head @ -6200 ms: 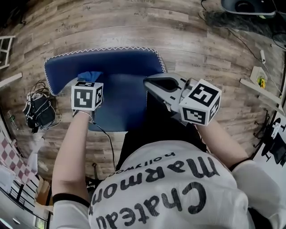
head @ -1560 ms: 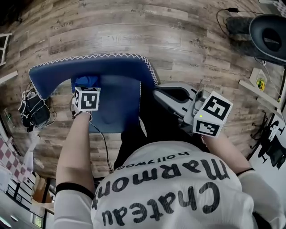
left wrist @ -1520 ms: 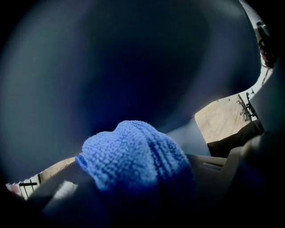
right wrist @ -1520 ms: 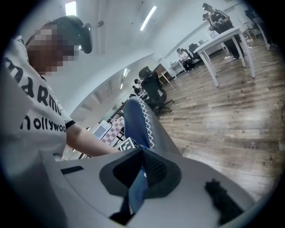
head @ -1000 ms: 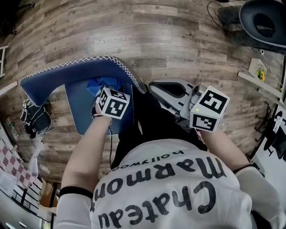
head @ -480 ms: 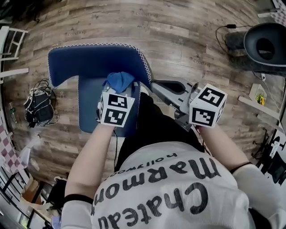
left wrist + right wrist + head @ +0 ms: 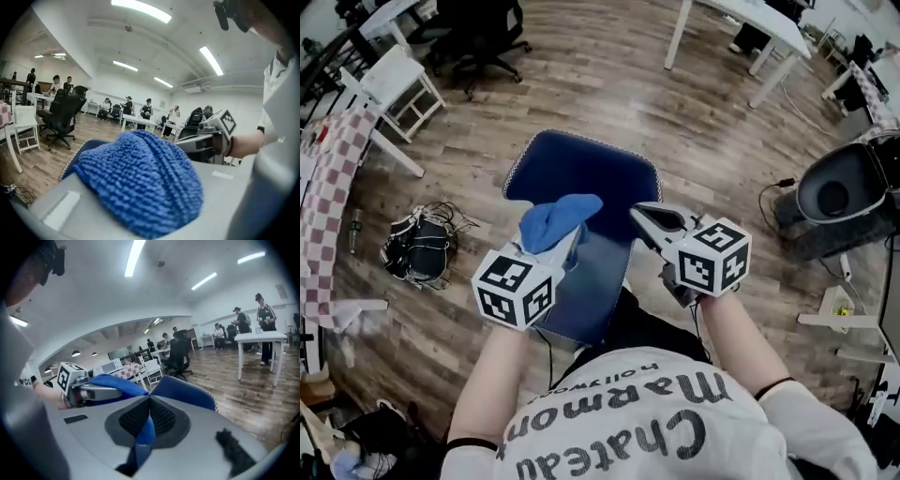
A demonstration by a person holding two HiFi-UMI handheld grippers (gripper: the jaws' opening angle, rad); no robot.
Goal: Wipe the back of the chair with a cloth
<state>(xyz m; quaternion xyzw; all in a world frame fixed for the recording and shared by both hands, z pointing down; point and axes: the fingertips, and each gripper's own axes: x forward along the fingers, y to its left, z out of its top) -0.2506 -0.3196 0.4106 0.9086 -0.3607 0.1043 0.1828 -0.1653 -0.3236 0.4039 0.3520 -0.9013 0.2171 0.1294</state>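
Two tools held over a blue chair, with the cloth in the left one.

A plank floor (image 7: 469, 187) spreads under everything. Just ahead of both tools stands the blue chair (image 7: 581, 169), its white-stitched edge on the side away from the person. The left tool (image 7: 565, 246) is clamped on a bunched blue cloth (image 7: 555, 220). The cloth bulges out over the tool's tips and, seen from above, sits over the chair's padding; whether it touches the padding I cannot tell. The right tool (image 7: 641, 214) hangs just to the right of the left one. Its jaws are pressed together at the tips with nothing between them, and it points at the chair's right edge. Well out to the left of the left tool, a black tangle of cables (image 7: 417, 251) lies on the floor.
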